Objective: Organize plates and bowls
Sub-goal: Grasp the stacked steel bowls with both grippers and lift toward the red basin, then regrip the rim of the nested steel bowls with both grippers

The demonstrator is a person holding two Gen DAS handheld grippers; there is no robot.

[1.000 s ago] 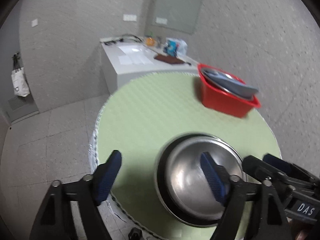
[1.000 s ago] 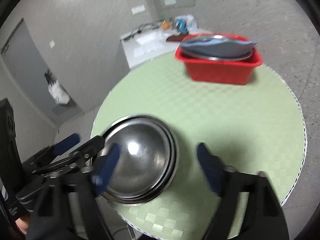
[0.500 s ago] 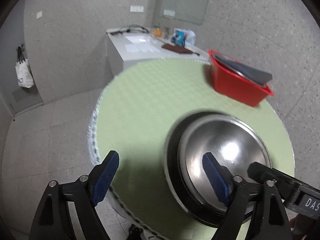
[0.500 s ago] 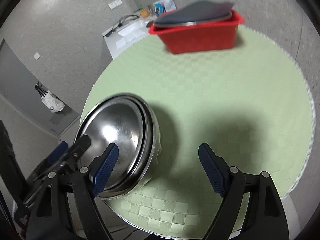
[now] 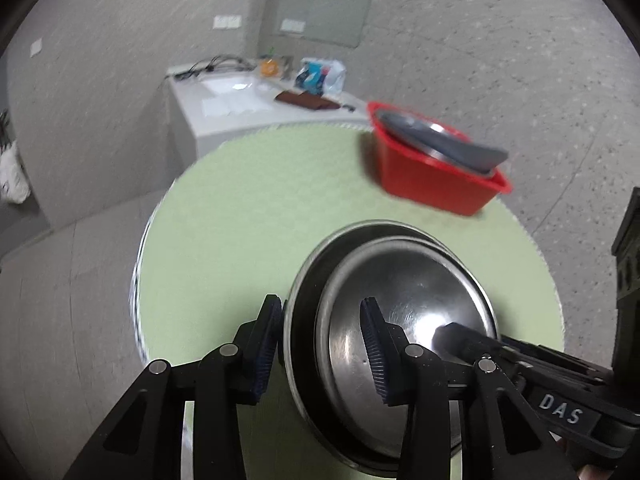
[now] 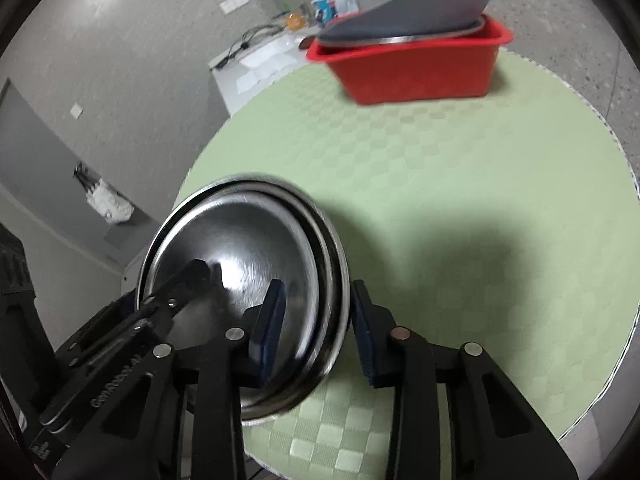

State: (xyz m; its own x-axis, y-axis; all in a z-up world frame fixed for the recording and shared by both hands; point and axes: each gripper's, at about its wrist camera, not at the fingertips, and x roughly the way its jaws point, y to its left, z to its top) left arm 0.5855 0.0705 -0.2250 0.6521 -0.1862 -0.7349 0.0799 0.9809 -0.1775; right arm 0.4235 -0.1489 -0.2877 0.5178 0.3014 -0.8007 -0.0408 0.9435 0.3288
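Observation:
A stack of nested steel bowls (image 5: pixel 404 300) sits near the front edge of the round green table (image 5: pixel 248 216); it also shows in the right wrist view (image 6: pixel 248 248). My left gripper (image 5: pixel 320 348) is shut on the stack's left rim, one finger inside and one outside. My right gripper (image 6: pixel 316 332) is shut on the right rim the same way. A red basket (image 5: pixel 432 180) at the far side holds steel plates under a grey lid-like plate (image 6: pixel 404 12).
A white counter (image 5: pixel 228 100) with cables, packets and a brown cloth stands behind the table. A white bag (image 6: pixel 108 204) hangs on the wall at left. The table's edge runs close under both grippers.
Both grippers went from wide open to closed on opposite rims of the bowl stack. The stack now looks tilted and slightly blurred with motion.

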